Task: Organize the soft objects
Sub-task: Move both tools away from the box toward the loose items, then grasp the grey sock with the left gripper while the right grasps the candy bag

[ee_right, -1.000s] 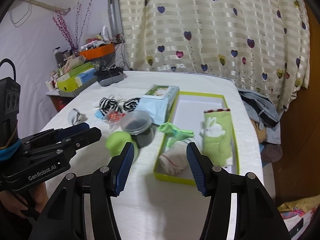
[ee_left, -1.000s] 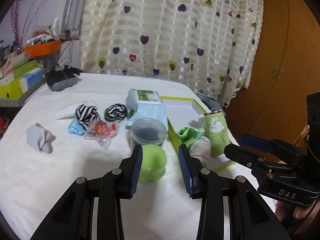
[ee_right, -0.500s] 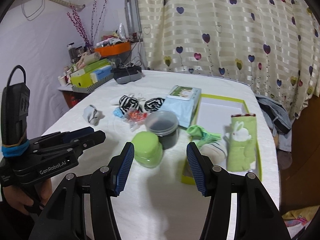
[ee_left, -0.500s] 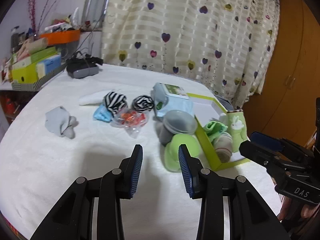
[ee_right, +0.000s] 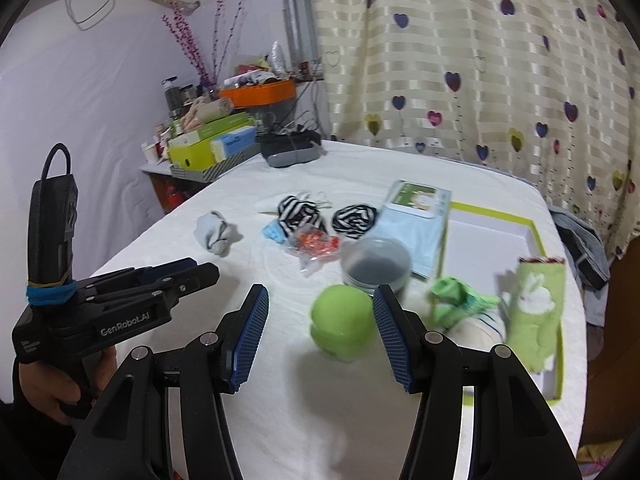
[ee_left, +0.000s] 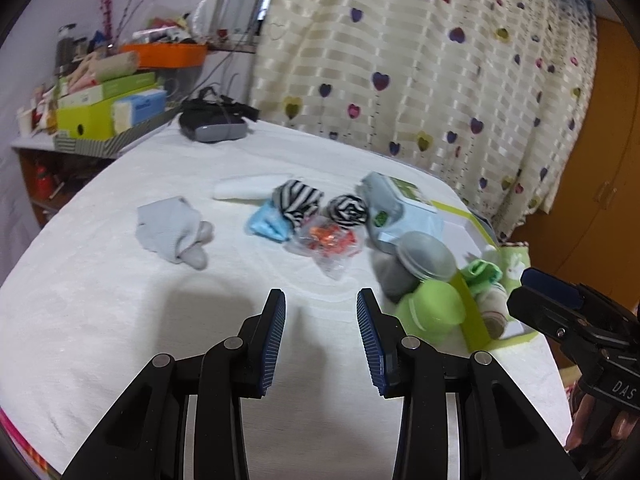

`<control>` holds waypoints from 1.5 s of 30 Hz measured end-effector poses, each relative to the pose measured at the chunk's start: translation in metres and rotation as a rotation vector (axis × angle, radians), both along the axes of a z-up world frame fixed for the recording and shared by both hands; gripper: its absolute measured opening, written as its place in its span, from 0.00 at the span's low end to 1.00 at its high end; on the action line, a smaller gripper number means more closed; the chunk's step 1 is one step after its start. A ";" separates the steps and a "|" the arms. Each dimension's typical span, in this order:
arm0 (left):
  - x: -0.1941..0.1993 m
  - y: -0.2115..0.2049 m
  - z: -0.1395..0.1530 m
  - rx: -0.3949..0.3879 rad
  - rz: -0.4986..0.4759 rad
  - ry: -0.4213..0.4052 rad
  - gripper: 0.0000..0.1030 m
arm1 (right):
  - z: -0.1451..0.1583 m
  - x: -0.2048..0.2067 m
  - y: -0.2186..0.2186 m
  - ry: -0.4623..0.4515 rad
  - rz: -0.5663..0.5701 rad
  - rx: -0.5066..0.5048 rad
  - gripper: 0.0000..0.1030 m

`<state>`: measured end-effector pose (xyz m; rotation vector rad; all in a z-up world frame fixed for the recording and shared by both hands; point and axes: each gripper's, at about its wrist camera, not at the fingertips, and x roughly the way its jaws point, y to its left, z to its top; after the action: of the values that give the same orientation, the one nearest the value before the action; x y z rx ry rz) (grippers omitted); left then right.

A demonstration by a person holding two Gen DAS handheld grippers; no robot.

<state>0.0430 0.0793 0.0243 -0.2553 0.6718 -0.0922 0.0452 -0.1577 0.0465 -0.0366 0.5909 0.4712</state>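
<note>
- Done-ish: green sock (ee_right: 460, 300), rabbit pouch (ee_right: 538, 312) sit in the tray (ee_right: 534, 236).
- Left: grey sock (ee_left: 176, 232), striped socks (ee_left: 298, 200) lie loose on the worktop (ee_left: 120, 320).
- Left hand-held gripper (ee_left: 321, 320) and right hand-held gripper (ee_right: 320, 320): both released, grasping nothing.

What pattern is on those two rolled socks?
Black and white stripes on both socks; clearest in left wrist view.

"GenRobot.AI" on left gripper (ee_right: 132, 284); apparently "DAS" on right gripper (ee_left: 560, 308)
</note>
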 end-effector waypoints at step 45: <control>0.075 0.124 -0.030 -0.070 0.222 0.112 0.56 | -0.051 0.172 0.142 0.284 0.280 -0.542 0.54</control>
<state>0.1182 0.2037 -0.0056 -0.4026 0.7481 0.1115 0.2170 -0.0158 -0.0043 -0.5827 0.9879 0.5799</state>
